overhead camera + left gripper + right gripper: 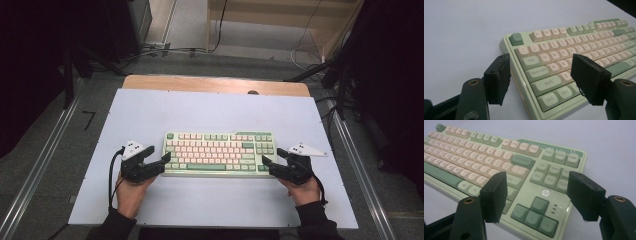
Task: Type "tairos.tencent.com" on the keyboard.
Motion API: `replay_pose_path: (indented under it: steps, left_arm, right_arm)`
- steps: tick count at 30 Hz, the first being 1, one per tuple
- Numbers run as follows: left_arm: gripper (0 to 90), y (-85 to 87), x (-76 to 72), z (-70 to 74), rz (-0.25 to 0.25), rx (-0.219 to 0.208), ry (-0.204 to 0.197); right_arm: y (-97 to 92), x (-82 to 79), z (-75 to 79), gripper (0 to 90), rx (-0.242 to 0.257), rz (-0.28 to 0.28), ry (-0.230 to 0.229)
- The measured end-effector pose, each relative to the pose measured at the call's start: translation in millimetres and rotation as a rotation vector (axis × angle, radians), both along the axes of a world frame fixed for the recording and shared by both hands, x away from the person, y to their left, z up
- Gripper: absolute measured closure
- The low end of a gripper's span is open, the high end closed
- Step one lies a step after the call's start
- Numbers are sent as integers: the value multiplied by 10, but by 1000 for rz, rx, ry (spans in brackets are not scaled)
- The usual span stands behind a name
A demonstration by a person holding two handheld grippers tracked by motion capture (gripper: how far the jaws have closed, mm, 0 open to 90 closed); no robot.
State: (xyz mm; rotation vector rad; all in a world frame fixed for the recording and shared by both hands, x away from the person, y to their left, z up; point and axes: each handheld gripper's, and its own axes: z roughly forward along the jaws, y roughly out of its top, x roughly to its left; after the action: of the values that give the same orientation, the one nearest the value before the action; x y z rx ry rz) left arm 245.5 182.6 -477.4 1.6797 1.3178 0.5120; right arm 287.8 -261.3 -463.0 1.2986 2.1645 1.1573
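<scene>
A green and cream keyboard (220, 153) lies flat on the white counter (150, 110), about midway between its left and right edges and somewhat nearer the near edge than the far one, its long side parallel to the near edge.

The left hand-held gripper (161, 162) sits at the keyboard's left end, at the near left corner. Its jaws stand apart with nothing clamped. In the left gripper view (541, 80) the jaws straddle that corner: one jaw is outside the left edge of the case, over bare counter, and the other hangs above the keys near the Z and the bottom row. Whether either pad touches the keyboard cannot be told.

The right hand-held gripper (268, 162) mirrors it at the keyboard's near right corner, jaws also apart and clamped on nothing. In the right gripper view (537, 195) the arrow keys and the small logo lie in the gap between the jaws; one jaw stands over the keys left of the arrow cluster, the other by the right edge of the case.

Each gripper is held in a hand reaching in from the near edge.
</scene>
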Motion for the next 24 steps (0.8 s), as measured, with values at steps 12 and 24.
replay_pose_path:
  steps: [12, 24]
  left_arm:
    - [317, 87, -79, -15, 34, 11, -7]
    - [306, 157, -144, -32, 52, 14, 1]
  right_arm:
    - [-257, -70, -2, 314, 0, -51, -5]
    - [-499, -152, -4, 314, 12, -108, -8]
